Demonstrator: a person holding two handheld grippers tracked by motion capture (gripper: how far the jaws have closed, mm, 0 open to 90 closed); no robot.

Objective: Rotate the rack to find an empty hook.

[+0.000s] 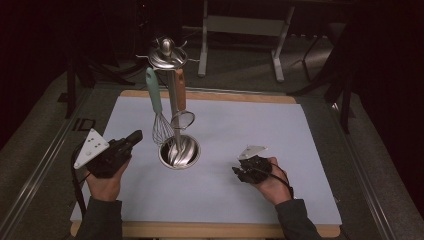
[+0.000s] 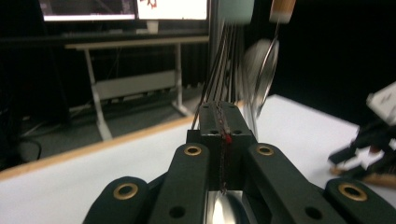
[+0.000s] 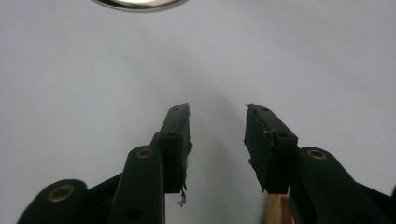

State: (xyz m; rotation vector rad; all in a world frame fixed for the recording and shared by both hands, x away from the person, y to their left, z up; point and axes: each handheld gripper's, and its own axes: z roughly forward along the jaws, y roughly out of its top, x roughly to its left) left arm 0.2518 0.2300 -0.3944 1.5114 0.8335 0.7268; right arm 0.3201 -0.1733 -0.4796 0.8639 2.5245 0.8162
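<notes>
A steel utensil stand (image 1: 167,55) rises from a round shiny base (image 1: 179,152) on the white mat. On it hang a whisk (image 1: 160,127) with a mint handle and a small round strainer (image 1: 182,120) with a wooden handle. My left gripper (image 1: 135,136) is shut with nothing between its jaws, pointing at the whisk from the left and a little apart from it. In the left gripper view, the whisk wires (image 2: 219,70) and the strainer (image 2: 259,70) hang just past my shut left gripper (image 2: 219,109). My right gripper (image 1: 239,172) is open and empty right of the base, low over the mat (image 3: 217,112).
The white mat (image 1: 260,125) lies on a wooden table whose edge (image 1: 200,230) runs along the front. A grey desk frame (image 1: 240,27) stands on the dark floor behind. In the left gripper view, the right gripper (image 2: 369,149) is at far right.
</notes>
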